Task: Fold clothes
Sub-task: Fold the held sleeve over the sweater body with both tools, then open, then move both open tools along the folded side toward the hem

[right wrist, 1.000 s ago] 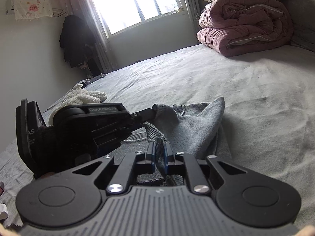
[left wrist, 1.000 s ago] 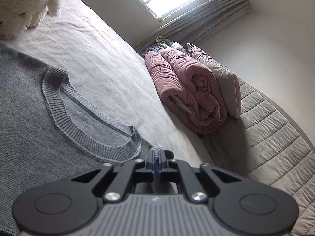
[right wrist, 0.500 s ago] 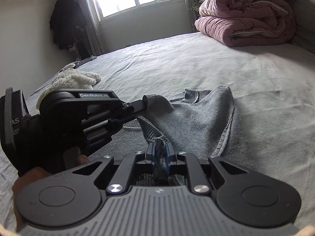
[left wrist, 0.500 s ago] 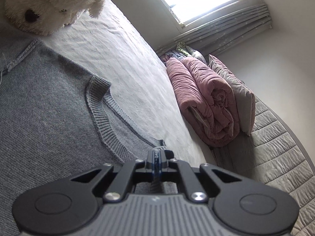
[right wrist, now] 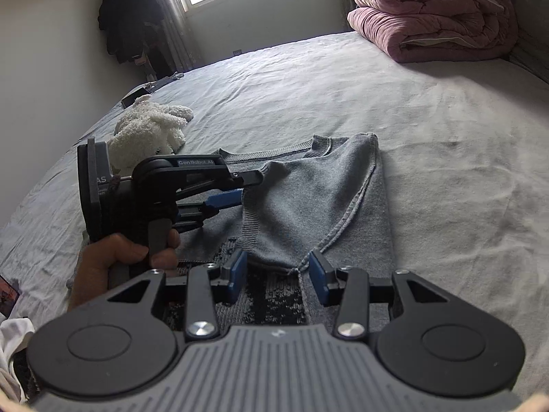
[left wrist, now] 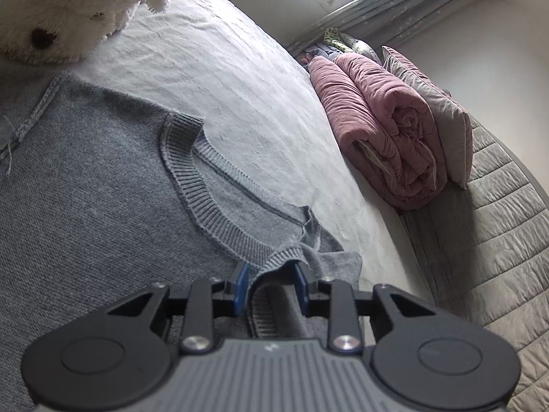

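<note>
A grey knit sweater lies on the bed, its right side folded over the body. Its ribbed collar shows in the left wrist view. My left gripper is open, with a ribbed edge of the sweater lying loose between its blue pads; it also shows in the right wrist view at the sweater's left. My right gripper is open just above the folded edge near the dark patterned part, holding nothing.
A white plush dog lies left of the sweater on the grey bedsheet. A rolled pink duvet and a pillow sit by the quilted headboard. Dark clothes hang by the window.
Both grippers held the sweater shut and carried the fold over; now both have opened and let the cloth go. The sweater lies flatter on the bed.
</note>
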The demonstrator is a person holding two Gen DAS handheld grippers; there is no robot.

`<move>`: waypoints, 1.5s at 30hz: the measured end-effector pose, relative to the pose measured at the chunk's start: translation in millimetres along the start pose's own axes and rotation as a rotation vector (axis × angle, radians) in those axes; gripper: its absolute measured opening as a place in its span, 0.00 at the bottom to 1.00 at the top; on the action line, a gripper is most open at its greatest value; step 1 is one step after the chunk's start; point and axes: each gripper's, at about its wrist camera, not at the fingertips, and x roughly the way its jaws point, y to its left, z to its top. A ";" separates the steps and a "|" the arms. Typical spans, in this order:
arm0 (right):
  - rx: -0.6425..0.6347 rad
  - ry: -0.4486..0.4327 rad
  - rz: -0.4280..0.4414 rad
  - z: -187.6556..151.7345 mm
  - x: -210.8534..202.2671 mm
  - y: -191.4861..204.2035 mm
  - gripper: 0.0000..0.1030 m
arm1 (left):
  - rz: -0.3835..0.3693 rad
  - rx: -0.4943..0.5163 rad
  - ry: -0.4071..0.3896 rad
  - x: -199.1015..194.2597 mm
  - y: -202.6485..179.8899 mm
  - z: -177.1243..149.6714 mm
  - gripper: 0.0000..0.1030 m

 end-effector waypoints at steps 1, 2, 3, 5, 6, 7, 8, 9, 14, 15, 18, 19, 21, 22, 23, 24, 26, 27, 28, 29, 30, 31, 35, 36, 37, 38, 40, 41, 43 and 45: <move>-0.001 0.010 -0.001 -3.1 -6.3 -3.0 0.44 | 0.004 0.007 0.000 -2.3 -1.2 0.7 0.29; -0.001 0.020 -0.002 -6.2 -12.5 -6.0 0.44 | 0.013 0.014 -0.001 -3.9 -2.6 0.9 0.30; -0.002 0.029 -0.003 -9.3 -18.8 -9.0 0.43 | 0.021 0.021 -0.002 -5.6 -4.0 1.2 0.30; -0.005 0.050 -0.005 -17.4 -29.9 -14.8 0.43 | 0.036 0.033 -0.002 -8.4 -7.1 1.2 0.31; -0.007 0.060 -0.005 -22.8 -34.5 -17.6 0.43 | 0.042 0.037 -0.002 -9.6 -8.8 1.0 0.31; -0.009 0.071 -0.006 -28.2 -39.2 -20.3 0.43 | 0.040 0.039 0.001 -10.8 -10.8 0.1 0.31; -0.012 0.081 -0.007 -33.6 -43.8 -23.1 0.43 | 0.038 0.040 0.004 -12.1 -12.8 -0.9 0.31; -0.014 0.092 -0.007 -39.0 -48.5 -25.9 0.43 | 0.034 0.047 0.014 -12.4 -16.7 -3.0 0.31; 0.058 0.112 0.014 -56.3 -73.6 -45.9 0.43 | 0.026 0.091 0.052 -18.0 -37.4 -18.9 0.37; 0.045 0.113 0.006 -57.3 -78.7 -46.0 0.43 | 0.033 0.099 0.055 -19.9 -41.9 -23.8 0.38; 0.018 0.111 -0.004 -61.5 -93.6 -47.7 0.43 | 0.040 0.119 0.063 -31.2 -51.5 -41.6 0.40; 0.028 0.113 -0.001 -65.4 -99.2 -50.7 0.43 | 0.039 0.122 0.067 -35.6 -52.9 -47.7 0.41; 0.043 0.116 -0.001 -74.9 -110.3 -56.3 0.43 | 0.043 0.132 0.074 -48.1 -51.8 -63.0 0.43; 0.047 0.118 -0.005 -80.3 -115.6 -58.4 0.43 | 0.046 0.139 0.077 -54.7 -51.6 -69.5 0.43; 0.051 0.123 -0.011 -86.5 -120.5 -60.3 0.43 | 0.050 0.145 0.080 -61.2 -51.4 -75.9 0.43; 0.056 0.128 -0.018 -92.7 -125.3 -62.3 0.43 | 0.054 0.152 0.083 -67.7 -51.2 -82.4 0.43; 0.071 0.134 -0.032 -105.5 -134.3 -65.9 0.43 | 0.060 0.167 0.089 -81.5 -50.4 -93.0 0.43; 0.080 0.137 -0.038 -112.3 -139.1 -67.7 0.43 | 0.065 0.179 0.094 -88.1 -50.6 -97.6 0.43; 0.087 0.137 -0.042 -118.1 -143.2 -68.9 0.43 | 0.070 0.190 0.096 -94.4 -50.7 -102.0 0.43; 0.093 0.136 -0.045 -123.8 -147.2 -70.0 0.43 | 0.076 0.203 0.096 -101.5 -51.5 -107.4 0.43; 0.099 0.131 -0.055 -130.8 -152.2 -71.5 0.43 | 0.079 0.222 0.097 -109.1 -52.4 -113.1 0.43; 0.105 0.128 -0.063 -136.3 -155.8 -72.8 0.43 | 0.083 0.237 0.095 -116.2 -52.8 -119.4 0.43; 0.142 0.129 -0.091 -156.7 -165.9 -78.3 0.43 | 0.093 0.288 0.096 -141.5 -50.2 -143.2 0.44; 0.156 0.131 -0.086 -162.5 -168.5 -78.6 0.43 | 0.097 0.300 0.106 -148.8 -47.9 -150.0 0.44; 0.169 0.134 -0.078 -168.5 -171.2 -78.6 0.43 | 0.102 0.316 0.119 -154.9 -47.0 -154.7 0.44; 0.183 0.136 -0.071 -174.5 -173.8 -78.7 0.43 | 0.107 0.333 0.132 -160.9 -46.0 -159.4 0.44; 0.205 0.137 -0.055 -185.3 -178.3 -77.7 0.43 | 0.116 0.405 0.145 -177.4 -45.9 -170.1 0.44; 0.213 0.131 -0.042 -190.7 -180.0 -75.1 0.44 | 0.115 0.447 0.144 -187.3 -46.3 -176.4 0.44; 0.227 0.118 -0.020 -199.6 -181.5 -70.0 0.44 | 0.104 0.501 0.146 -204.0 -45.2 -186.8 0.44; 0.226 0.097 -0.015 -204.9 -180.0 -65.5 0.45 | 0.079 0.525 0.154 -218.1 -41.2 -194.9 0.44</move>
